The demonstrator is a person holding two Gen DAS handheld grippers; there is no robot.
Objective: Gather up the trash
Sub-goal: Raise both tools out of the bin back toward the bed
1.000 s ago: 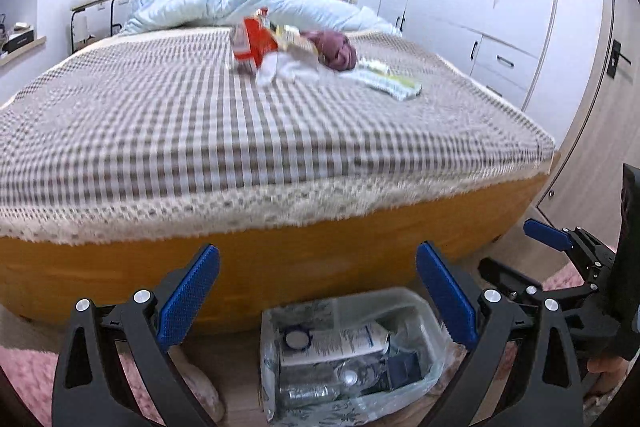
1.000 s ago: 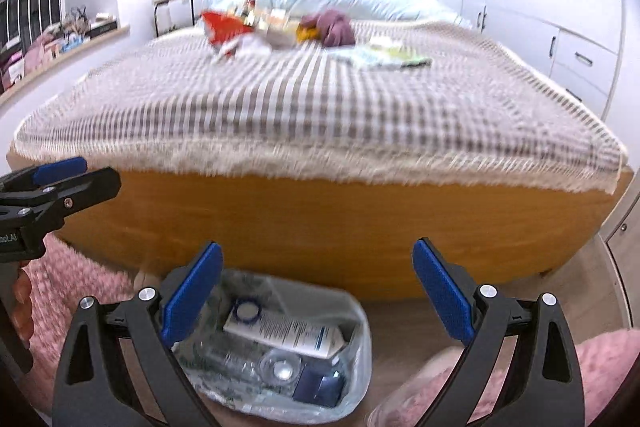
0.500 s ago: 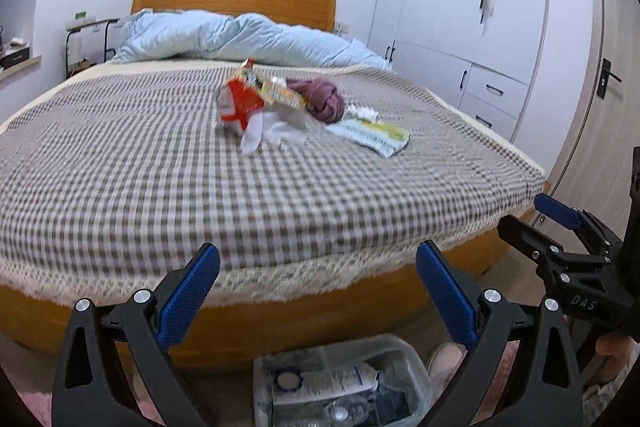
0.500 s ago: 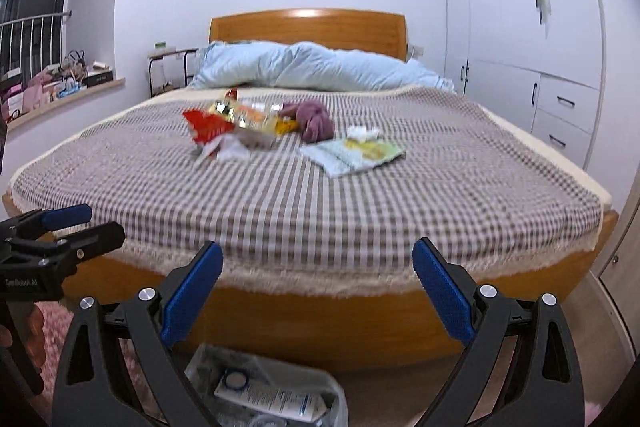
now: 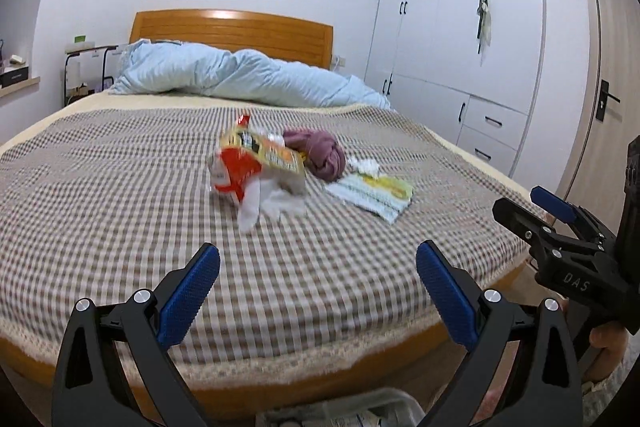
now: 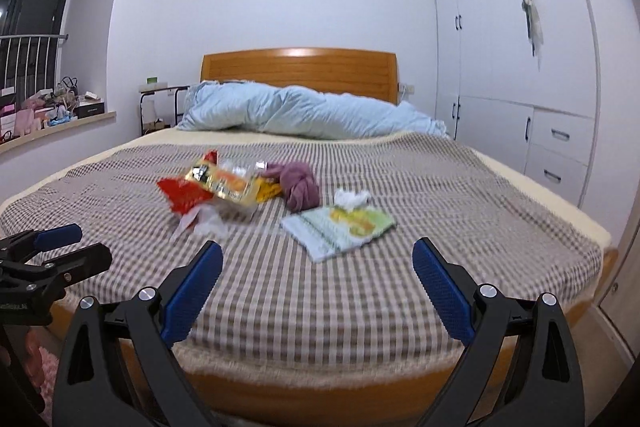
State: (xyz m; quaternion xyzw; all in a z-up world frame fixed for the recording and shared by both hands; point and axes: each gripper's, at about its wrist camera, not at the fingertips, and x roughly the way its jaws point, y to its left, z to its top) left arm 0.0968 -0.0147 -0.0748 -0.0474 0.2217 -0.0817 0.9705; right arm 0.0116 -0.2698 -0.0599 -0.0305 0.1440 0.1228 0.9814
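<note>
I have lifted both tools up from the clear plastic trash bag (image 5: 360,413) on the floor, so now I look over the checked brown and white bedspread (image 5: 120,195) where the trash lies. From left to right I see a crumpled red and yellow snack wrapper (image 5: 250,165) on white tissue (image 5: 268,203), a purple cloth ball (image 5: 322,155), and a flat pale green and yellow packet (image 5: 374,193), all well apart from my tools. My left gripper (image 5: 318,291) and right gripper (image 6: 318,289) both have their blue pads wide apart and hold nothing, so I think grabbing the wrapper comes next.
</note>
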